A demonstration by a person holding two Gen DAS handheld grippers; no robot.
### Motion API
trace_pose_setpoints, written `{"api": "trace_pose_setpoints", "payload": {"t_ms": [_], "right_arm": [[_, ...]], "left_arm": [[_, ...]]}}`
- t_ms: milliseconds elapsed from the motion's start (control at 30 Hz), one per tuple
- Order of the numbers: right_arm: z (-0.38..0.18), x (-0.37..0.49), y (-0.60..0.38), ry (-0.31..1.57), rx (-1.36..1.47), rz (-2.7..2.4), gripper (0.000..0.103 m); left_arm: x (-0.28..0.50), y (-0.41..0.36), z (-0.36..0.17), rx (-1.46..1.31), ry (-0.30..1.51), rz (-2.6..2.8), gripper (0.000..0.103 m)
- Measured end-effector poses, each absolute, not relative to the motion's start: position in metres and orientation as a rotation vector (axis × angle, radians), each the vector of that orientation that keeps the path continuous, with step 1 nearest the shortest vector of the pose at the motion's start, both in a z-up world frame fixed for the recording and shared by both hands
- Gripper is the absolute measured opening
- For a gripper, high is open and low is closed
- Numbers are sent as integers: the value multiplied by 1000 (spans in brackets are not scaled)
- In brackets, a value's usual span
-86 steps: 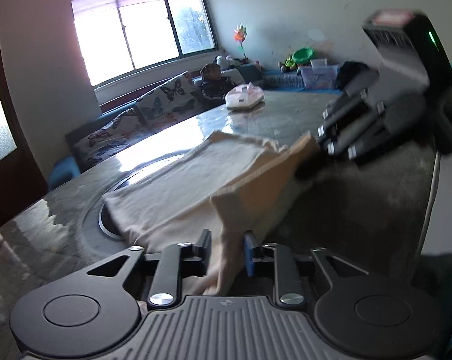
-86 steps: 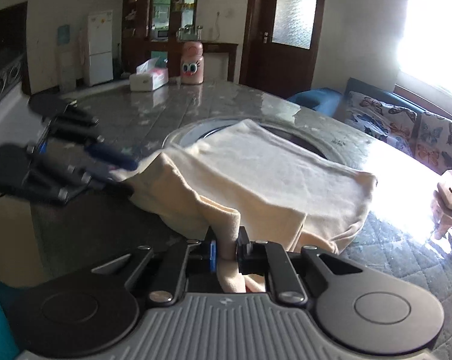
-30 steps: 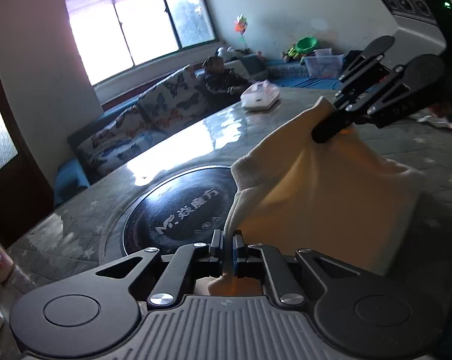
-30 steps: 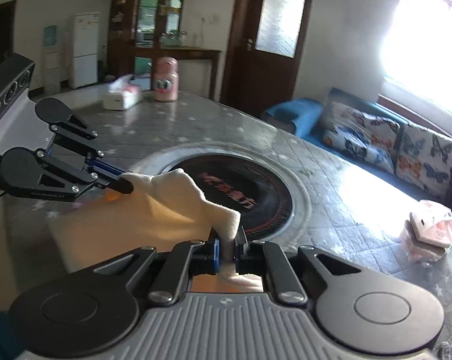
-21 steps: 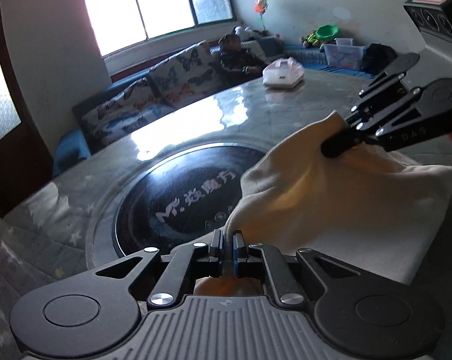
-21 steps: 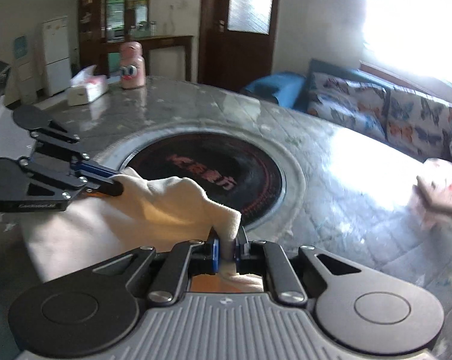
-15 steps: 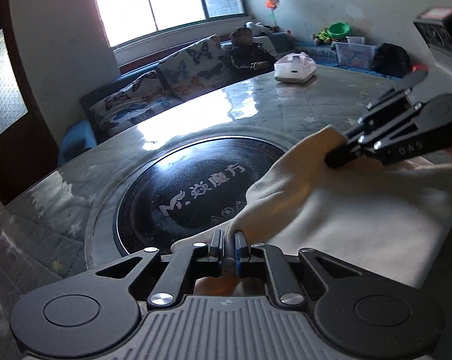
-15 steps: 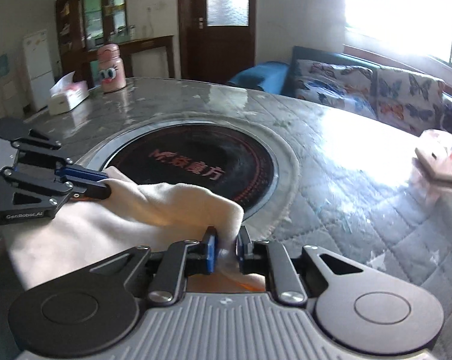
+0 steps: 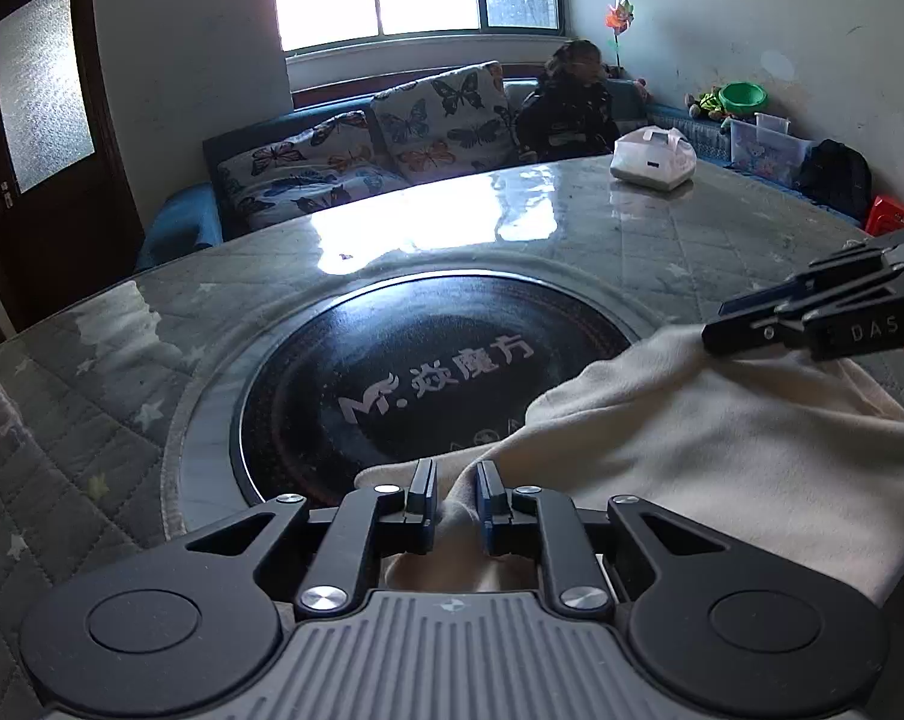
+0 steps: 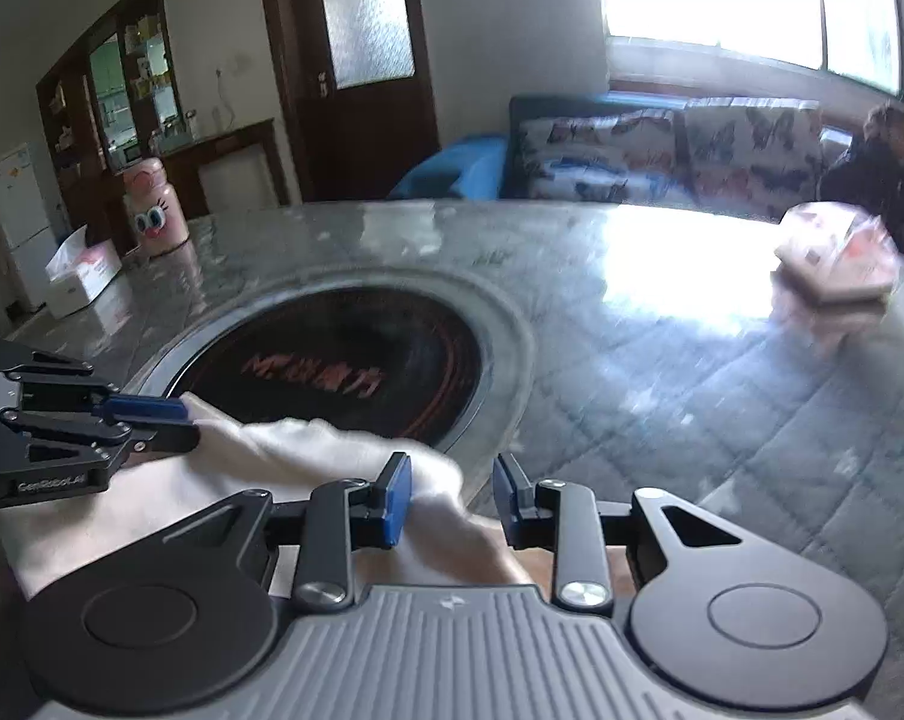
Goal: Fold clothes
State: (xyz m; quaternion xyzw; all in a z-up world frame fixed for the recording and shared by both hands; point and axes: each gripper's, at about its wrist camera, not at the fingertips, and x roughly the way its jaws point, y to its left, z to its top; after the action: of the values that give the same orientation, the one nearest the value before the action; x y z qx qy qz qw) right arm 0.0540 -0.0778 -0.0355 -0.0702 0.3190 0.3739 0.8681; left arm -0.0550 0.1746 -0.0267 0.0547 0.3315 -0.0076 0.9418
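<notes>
Cream cloth lies just beside the black hob disc; left gripper and right gripper are opening, corners loose between parted jaws.

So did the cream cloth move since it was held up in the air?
Yes. The cream cloth came down beside the black round plate on the table.

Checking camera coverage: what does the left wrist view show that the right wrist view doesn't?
Left wrist only: green bowl, pinwheel, red stool.
Right wrist only: white fridge, pink bottle, tissue box.
Both: cream garment on the table beside the black round plate, with the left claw and right claw both opening around its folded edge.
</notes>
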Motion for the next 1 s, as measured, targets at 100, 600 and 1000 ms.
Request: {"api": "trace_pose_setpoints", "payload": {"t_ms": [100,600,1000], "right_arm": [[-22,46,-75,612,-179,791,28],[-42,40,-48,671,-239,854,26],[-31,15,-76,605,-249,864,27]], "left_arm": [[-56,170,-22,139,657,-29,17],[-55,134,-12,93,629,-149,19],[-45,136,-35,14,677,-115,19]]}}
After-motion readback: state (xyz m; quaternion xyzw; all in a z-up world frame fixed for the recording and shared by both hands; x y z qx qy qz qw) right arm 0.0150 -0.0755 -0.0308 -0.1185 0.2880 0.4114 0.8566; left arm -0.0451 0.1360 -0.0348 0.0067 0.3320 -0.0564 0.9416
